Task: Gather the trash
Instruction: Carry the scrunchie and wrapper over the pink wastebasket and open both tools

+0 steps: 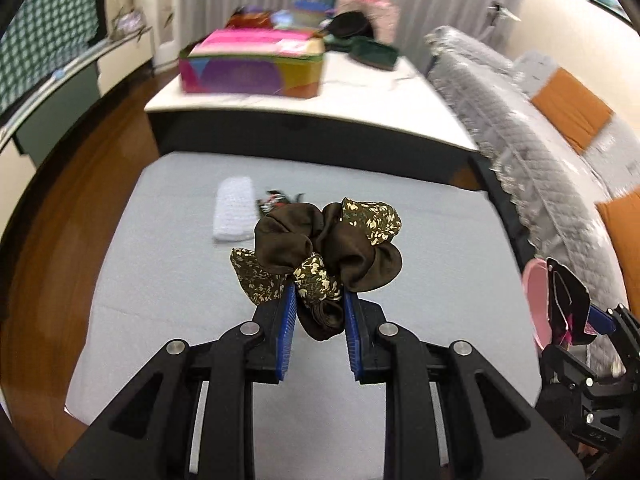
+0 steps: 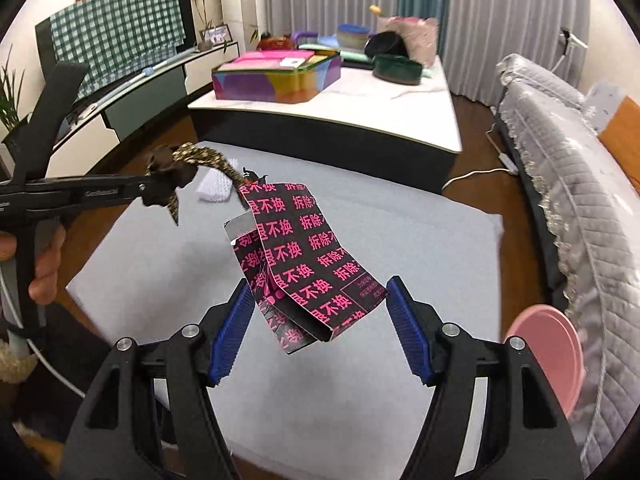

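**While both grippers are loaded: getting the tag into the bin**

Since the tag (image 2: pixel 304 248) is the trash here, that's the one to worry about. It's up in the air over the grey mat (image 2: pixel 420 240), sitting across the right gripper (image 2: pixel 320 284), which is fairly wide with the card bridging from one blue pad to the other. It looks pinched by its edges, and the card is bowed a bit, so I'd call that a shaky hold.

Meanwhile the left gripper (image 1: pixel 319 300) is narrow and clamped on the brown scrunchie (image 1: pixel 320 240), also held clear of the mat. Not trash as far as I can tell, so it should just stay put out of the way.

The pink bin (image 2: pixel 552 344) is low on the right, just off the mat's edge by the sofa. My take on doing this well:

- swing the right gripper over gently, no jerks, because an edge grip on bent card can pop loose
- get the tag right above the bin's mouth before letting go, since light card flutters
- open wide so it can't snag on the ribbed pads

Further back on the mat lies a small dark scrap (image 1: pixel 276 200); too blurry to say what it is.
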Demonstrator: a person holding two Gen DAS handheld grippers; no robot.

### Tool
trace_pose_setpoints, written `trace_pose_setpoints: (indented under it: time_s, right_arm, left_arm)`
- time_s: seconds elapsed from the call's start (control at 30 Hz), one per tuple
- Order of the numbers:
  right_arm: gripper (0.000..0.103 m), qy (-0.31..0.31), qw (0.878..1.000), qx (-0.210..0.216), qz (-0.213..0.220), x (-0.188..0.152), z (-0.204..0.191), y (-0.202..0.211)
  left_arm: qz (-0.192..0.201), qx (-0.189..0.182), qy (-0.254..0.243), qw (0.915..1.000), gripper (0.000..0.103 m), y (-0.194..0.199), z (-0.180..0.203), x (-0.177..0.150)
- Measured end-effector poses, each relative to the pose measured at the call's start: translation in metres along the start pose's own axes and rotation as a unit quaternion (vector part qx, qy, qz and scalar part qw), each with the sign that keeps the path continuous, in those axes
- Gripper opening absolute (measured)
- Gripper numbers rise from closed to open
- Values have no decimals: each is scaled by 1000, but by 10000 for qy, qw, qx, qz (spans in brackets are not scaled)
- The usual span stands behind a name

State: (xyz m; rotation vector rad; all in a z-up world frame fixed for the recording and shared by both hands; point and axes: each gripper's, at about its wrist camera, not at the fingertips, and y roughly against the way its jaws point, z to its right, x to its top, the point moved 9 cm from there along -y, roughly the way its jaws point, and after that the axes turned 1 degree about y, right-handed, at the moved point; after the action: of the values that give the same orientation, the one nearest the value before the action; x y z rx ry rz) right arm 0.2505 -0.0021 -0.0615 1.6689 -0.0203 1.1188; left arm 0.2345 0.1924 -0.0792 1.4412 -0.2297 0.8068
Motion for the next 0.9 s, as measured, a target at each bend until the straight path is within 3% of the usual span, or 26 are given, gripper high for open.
trace_pose_setpoints:
  time_s: [0.2,0.4,0.57,0.9]
  right_arm:
    - [67,-212,9997,-100,114,-46,0,48]
    - [67,-423,9990,-168,12,-103,0,74]
    - [67,-576,9982,-177,-59,-143,-1,89]
    - [67,-855,9963,-67,-59,-160,11,92]
  left_arm:
    - [-81,-317,-444,9985,22,43,42,-56]
    - [-544,-577,-736,9941,22,56,72,-121]
    - [-683,-687,-726,9926,22,63,87,-149]
    - [-771,-579,-1008,9902,22,68,106,-168]
